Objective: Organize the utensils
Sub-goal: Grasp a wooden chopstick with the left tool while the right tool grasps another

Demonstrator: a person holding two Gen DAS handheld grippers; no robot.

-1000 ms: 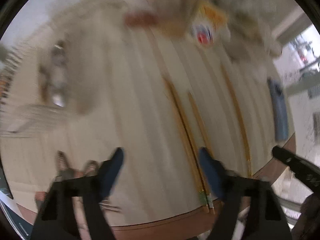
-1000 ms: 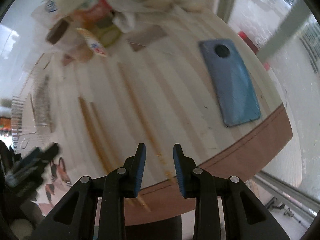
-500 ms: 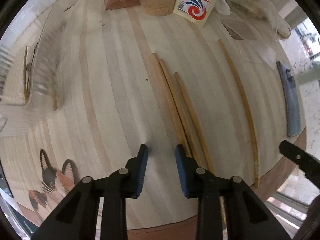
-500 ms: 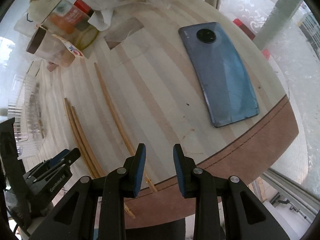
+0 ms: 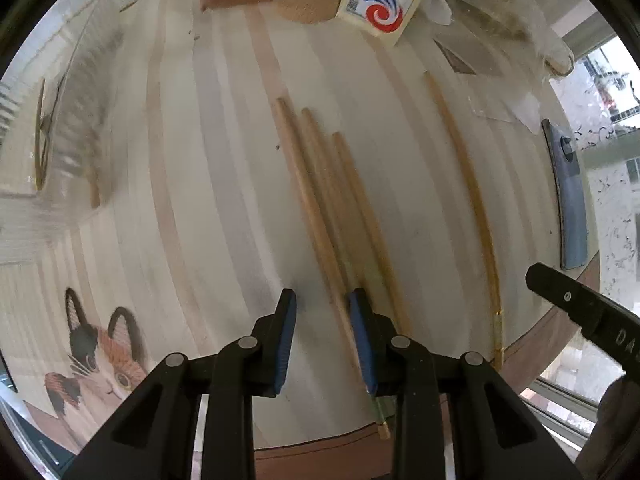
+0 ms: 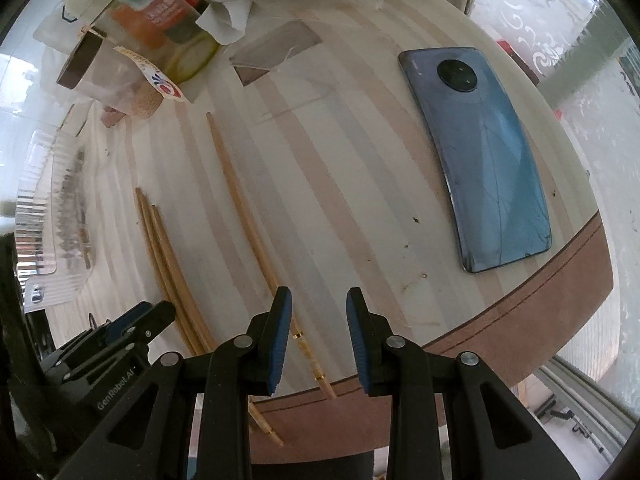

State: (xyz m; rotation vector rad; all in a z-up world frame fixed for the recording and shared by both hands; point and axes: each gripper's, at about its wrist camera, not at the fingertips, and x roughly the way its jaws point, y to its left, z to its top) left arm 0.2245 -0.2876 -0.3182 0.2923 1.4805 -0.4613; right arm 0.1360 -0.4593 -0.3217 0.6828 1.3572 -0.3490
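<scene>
Three wooden chopsticks [image 5: 332, 208] lie side by side on the striped table, and a fourth chopstick [image 5: 472, 184] lies apart to their right. My left gripper [image 5: 322, 312] points down over the near ends of the three. Its jaws are closing, with the leftmost chopstick between them beside the right pad and the left pad clear of it. My right gripper [image 6: 319, 316] hovers open over the near end of the single chopstick [image 6: 240, 200], which runs just inside its left finger. Each gripper shows in the other's view: the right gripper [image 5: 568, 296] and the left gripper [image 6: 136, 324].
A blue phone [image 6: 480, 160] lies face down at the right. A clear ribbed tray [image 5: 60, 140] stands at the left. Packets, a jar and plastic bags [image 6: 160, 20] crowd the far side. The brown table edge [image 6: 520, 320] runs close below the grippers.
The left jaws have narrowed from wide apart to a small gap, and the gripper has shifted over the three chopsticks. The right gripper has sunk closer to the single chopstick, its gap unchanged.
</scene>
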